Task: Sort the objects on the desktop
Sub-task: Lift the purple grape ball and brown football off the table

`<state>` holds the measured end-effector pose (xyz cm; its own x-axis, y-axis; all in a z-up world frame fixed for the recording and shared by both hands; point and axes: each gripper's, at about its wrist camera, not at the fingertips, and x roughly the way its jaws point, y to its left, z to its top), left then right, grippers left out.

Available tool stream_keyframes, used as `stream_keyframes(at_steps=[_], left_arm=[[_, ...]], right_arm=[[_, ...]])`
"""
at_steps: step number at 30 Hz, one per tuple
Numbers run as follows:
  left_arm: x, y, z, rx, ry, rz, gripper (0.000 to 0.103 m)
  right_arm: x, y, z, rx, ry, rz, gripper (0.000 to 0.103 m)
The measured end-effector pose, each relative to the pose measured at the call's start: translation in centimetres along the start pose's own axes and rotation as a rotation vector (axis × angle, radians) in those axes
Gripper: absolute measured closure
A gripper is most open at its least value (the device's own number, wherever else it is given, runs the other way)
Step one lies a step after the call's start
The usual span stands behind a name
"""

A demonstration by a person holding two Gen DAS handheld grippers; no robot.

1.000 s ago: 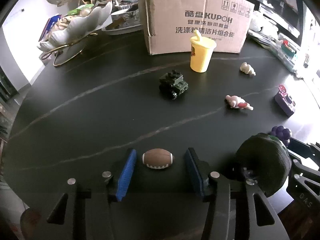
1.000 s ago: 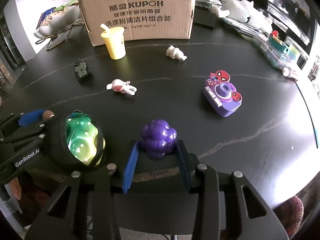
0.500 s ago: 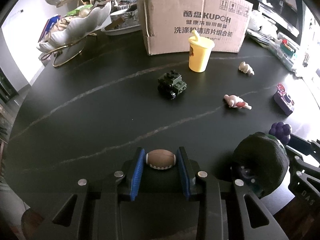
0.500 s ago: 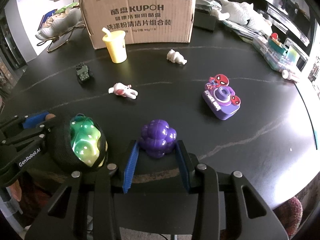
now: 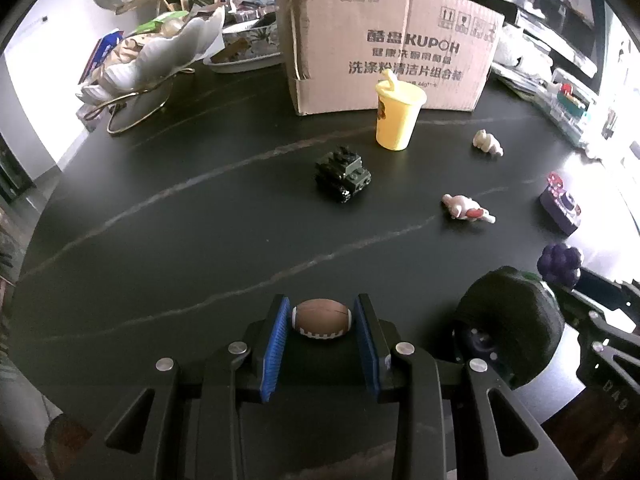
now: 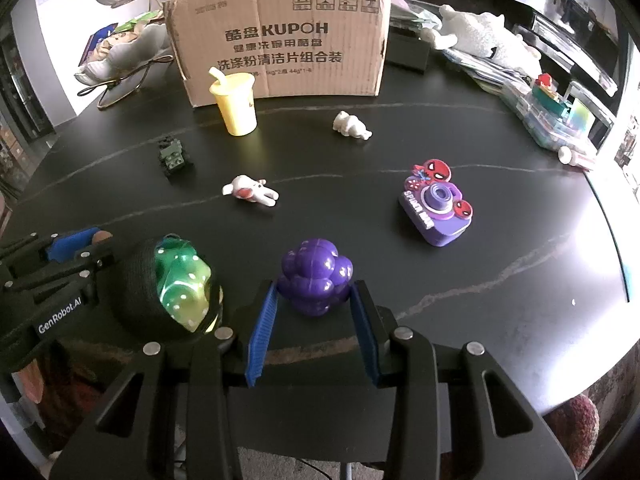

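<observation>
Near the box, a football is clamped by the left gripper and grapes by the right gripper, likely for sorting.

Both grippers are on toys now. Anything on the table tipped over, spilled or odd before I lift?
Nothing spilled. Two small figures lie on their sides: the white-and-red rabbit figure mid-table and the plain white figure near the cardboard box. The yellow cup stands upright. The toy football and purple grape toy sit squarely between the pads.
</observation>
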<state>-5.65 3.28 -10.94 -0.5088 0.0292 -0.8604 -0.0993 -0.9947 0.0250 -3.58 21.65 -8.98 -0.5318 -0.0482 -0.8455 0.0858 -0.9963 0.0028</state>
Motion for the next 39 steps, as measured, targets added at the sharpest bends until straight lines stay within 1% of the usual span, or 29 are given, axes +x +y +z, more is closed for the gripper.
stream_keyframes(at_steps=[4, 12, 18, 21, 24, 34, 39], left_arm=[[-0.6, 0.0, 0.0, -0.001, -0.012, 0.011, 0.073], [-2.2, 0.1, 0.0, -0.001, -0.026, 0.002, 0.073], [-3.5, 0.7, -0.1, -0.035, -0.041, 0.006, 0.073], [-4.4, 0.8, -0.1, -0.044, -0.058, 0.001, 0.073], [-5.4, 0.8, -0.2, -0.043, -0.061, -0.022, 0.073], [-8.5, 0.7, 0.2, -0.039, -0.126, -0.033, 0.073], [-9.6, 0.2, 0.6, -0.024, -0.152, -0.031, 0.073]], right_arm=[[-0.4, 0.0, -0.1, -0.001, -0.005, -0.003, 0.068], [-1.6, 0.0, -0.1, 0.001, -0.031, -0.002, 0.068], [-2.5, 0.0, -0.1, 0.004, -0.048, 0.002, 0.068], [-3.0, 0.2, -0.1, 0.001, -0.058, 0.004, 0.068], [-3.5, 0.3, -0.1, -0.002, -0.069, 0.009, 0.068], [-6.4, 0.4, 0.3, 0.004, -0.129, 0.012, 0.068], [-7.1, 0.2, 0.5, 0.005, -0.14, 0.013, 0.068]])
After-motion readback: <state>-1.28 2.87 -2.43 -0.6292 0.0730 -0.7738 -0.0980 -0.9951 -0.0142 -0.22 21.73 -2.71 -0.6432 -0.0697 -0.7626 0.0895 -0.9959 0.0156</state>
